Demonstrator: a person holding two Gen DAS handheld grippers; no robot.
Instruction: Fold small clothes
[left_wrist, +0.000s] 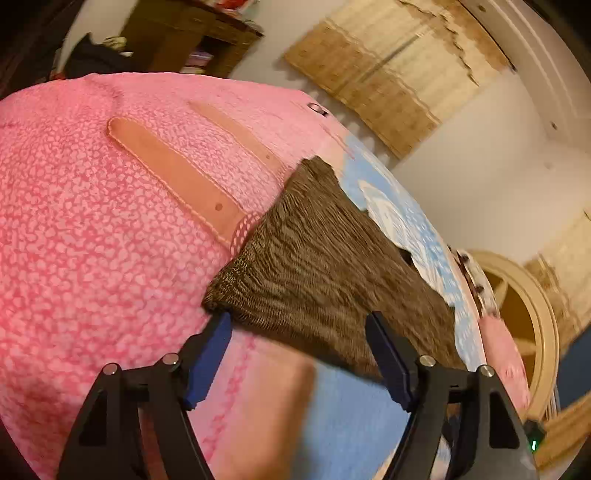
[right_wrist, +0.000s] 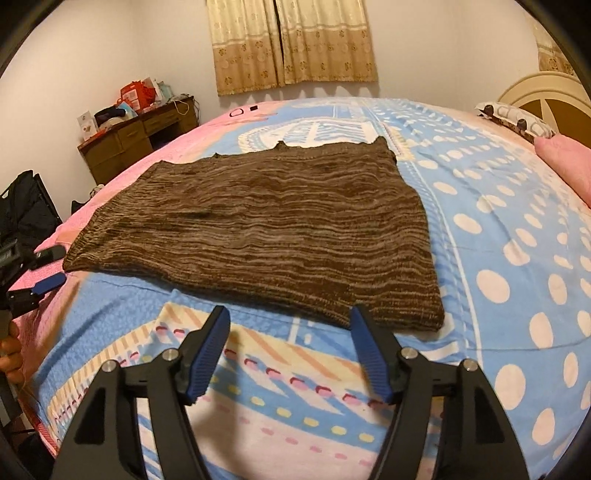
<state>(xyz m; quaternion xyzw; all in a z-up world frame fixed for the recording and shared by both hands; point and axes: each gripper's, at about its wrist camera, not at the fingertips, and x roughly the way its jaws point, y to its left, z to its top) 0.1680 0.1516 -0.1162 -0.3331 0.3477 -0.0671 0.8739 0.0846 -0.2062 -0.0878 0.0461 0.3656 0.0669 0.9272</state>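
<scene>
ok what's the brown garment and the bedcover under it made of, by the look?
Brown garment: looks like a ribbed chenille or similar knit, matte and fuzzy, with wavy light and dark brown rows. Bedcover: probably a printed fleece or soft woven blanket, matte, with a faint pebbled nap and flat dots and stripes. The exact fibre of either can't be told.

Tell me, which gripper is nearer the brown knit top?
Left. The left gripper is open at the brown knit top's corner; the right gripper hangs open just short of its near edge.
</scene>
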